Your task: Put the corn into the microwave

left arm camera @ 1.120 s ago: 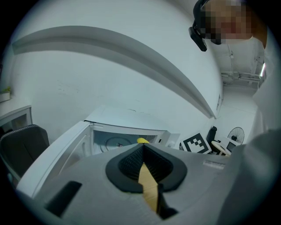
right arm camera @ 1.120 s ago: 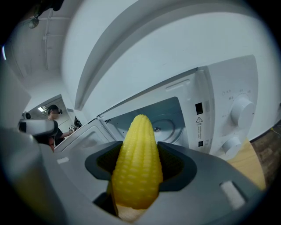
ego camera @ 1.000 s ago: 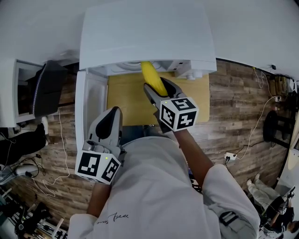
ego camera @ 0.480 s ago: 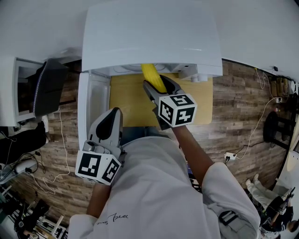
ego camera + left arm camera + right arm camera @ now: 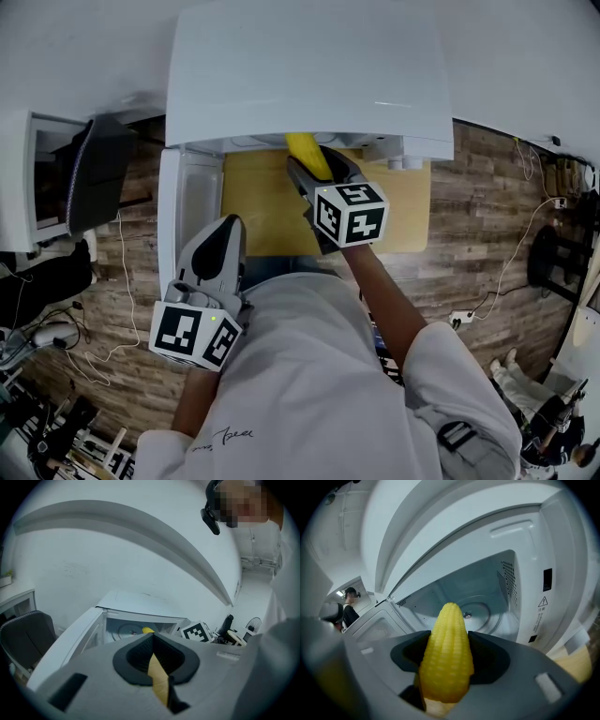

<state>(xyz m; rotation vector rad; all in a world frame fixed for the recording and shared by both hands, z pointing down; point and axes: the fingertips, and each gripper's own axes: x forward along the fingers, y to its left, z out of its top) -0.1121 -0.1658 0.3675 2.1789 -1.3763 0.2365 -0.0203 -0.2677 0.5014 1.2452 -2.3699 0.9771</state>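
Note:
The yellow corn (image 5: 303, 150) (image 5: 446, 653) is clamped between the jaws of my right gripper (image 5: 316, 166) (image 5: 447, 644), tip pointing forward. Its tip sits at the mouth of the white microwave (image 5: 309, 75), under the top's front edge. The right gripper view looks straight into the cavity, with the glass turntable (image 5: 483, 613) just beyond the corn. The microwave door (image 5: 187, 202) stands swung open to the left. My left gripper (image 5: 223, 230) (image 5: 152, 641) hovers near that door, jaws together with nothing held. From there the corn's tip (image 5: 147, 630) shows inside the opening.
The microwave stands on a light wooden table (image 5: 267, 211). A dark office chair (image 5: 94, 173) and a white desk stand at the left. Cables and a power strip (image 5: 461, 314) lie on the wood-plank floor. The control panel wall (image 5: 543, 597) bounds the cavity on the right.
My right gripper has carried the corn a little farther forward, so more of it is under the microwave's top edge. The left gripper has stayed in place.

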